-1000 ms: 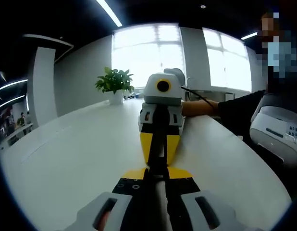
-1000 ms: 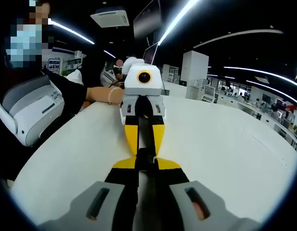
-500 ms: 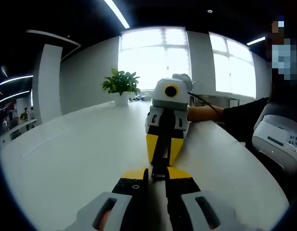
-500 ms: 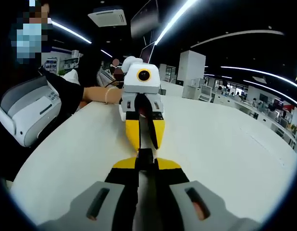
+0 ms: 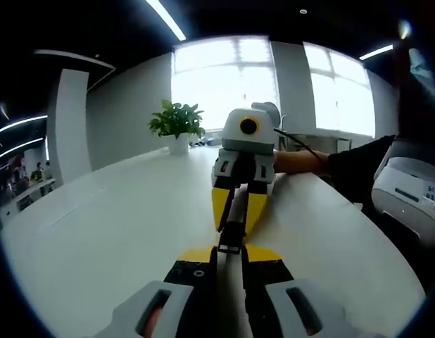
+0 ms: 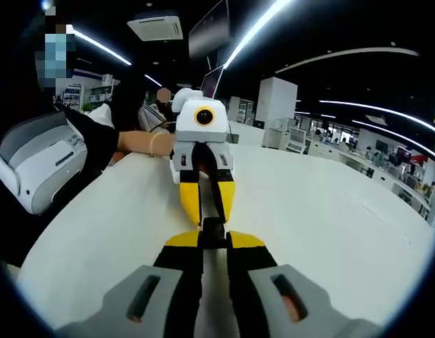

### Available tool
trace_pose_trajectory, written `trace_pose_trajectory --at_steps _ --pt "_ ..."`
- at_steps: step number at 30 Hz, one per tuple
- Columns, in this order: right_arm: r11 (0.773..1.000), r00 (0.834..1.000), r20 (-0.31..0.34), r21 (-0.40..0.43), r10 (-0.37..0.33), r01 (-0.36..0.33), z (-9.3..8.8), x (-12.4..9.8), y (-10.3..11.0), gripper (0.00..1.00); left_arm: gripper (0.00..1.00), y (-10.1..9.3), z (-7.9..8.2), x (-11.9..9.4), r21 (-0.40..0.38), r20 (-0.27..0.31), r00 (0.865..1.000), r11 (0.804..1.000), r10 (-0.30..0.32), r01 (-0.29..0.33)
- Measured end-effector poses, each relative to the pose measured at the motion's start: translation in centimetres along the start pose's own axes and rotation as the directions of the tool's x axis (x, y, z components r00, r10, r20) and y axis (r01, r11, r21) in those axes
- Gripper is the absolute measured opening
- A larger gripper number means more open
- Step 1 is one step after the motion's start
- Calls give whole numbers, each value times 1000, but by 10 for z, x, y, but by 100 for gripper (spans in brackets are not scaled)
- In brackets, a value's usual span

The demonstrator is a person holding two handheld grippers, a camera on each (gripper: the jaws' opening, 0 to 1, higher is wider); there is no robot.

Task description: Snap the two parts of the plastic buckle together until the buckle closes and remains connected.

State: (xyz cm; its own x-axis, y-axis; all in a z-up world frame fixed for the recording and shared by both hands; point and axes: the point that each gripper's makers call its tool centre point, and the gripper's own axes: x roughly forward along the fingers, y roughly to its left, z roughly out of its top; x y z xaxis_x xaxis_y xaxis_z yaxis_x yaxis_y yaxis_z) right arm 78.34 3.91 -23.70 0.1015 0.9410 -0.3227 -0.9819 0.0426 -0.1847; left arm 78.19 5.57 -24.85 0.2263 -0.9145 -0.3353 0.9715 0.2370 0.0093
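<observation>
A small black plastic buckle (image 5: 231, 238) (image 6: 212, 227) lies low over the white table (image 5: 98, 232) between two grippers that face each other tip to tip. My left gripper (image 5: 230, 253) rises from the bottom of the left gripper view, its yellow-tipped jaws slightly parted beside the buckle. It faces me as the left gripper (image 6: 207, 220) in the right gripper view, fingers (image 6: 190, 201) spread. My right gripper (image 6: 215, 245) stands the same way at the buckle's other end. From the left gripper view, the right gripper (image 5: 236, 227) has its yellow fingers (image 5: 254, 210) spread apart.
A potted plant (image 5: 177, 121) stands at the far end of the table. A person's arm in a dark sleeve (image 5: 344, 158) reaches in from the side beside a white and grey machine (image 5: 407, 193) (image 6: 41, 162). Open office space lies beyond the table edge (image 6: 386, 211).
The fingers of both grippers, pressed together in a closed V half a second ago, now stand spread apart. The grippers have drawn slightly back from each other.
</observation>
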Motion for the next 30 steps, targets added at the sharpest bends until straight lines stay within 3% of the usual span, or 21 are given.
trace_pose_trajectory --at_steps 6,30 --pt "1000 999 14 1 -31 31 5 -3 -7 12 13 6 -2 -4 15 -12 999 999 31 -31" --pt "988 987 -47 6 -152 153 0 -9 -40 12 14 34 3 -22 8 -2 989 989 146 -146"
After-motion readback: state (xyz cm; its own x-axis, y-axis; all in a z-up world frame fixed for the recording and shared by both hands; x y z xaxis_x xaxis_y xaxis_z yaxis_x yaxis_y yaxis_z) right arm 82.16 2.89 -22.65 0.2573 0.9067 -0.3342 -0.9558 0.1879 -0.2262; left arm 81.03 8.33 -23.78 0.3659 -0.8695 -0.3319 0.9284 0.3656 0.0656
